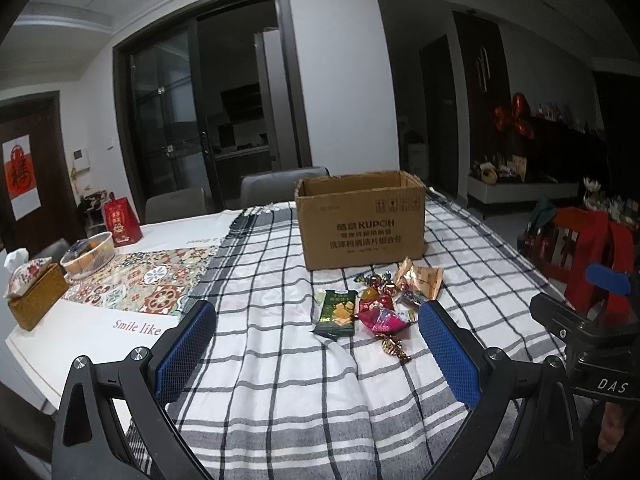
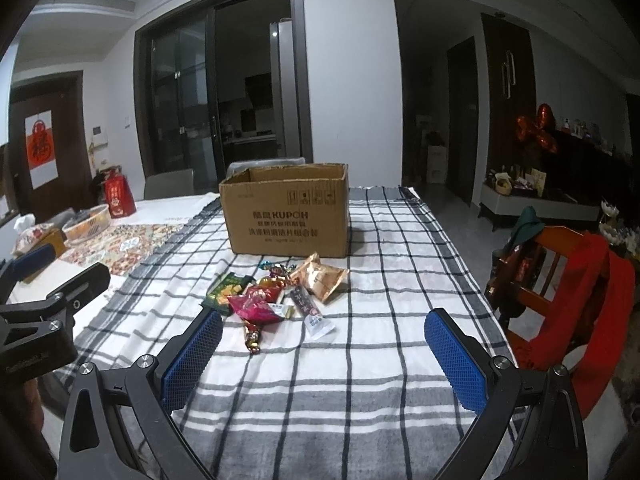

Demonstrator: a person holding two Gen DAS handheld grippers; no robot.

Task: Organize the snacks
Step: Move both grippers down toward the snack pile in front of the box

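Brown cardboard box (image 1: 360, 224), black-and-white checked tablecloth (image 1: 280, 380), green packet (image 1: 336, 314) (magenta wrapper (image 1: 380, 318) beside), blue fingers (image 1: 186, 354).

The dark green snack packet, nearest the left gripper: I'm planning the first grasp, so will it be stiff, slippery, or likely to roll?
The dark green snack packet lies flat on the checked cloth, so rolling seems unlikely. Its glossy film probably flexes and may slip between the fingers. It looks thin, so likely light; a push would probably slide it, bunching the cloth.

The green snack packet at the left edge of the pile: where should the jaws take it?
Judging by its pose, the green snack packet lies flat on the checked cloth with its left long edge free. The open left gripper could come from above, pinching across the narrow width at the near end, away from the pink wrapper.
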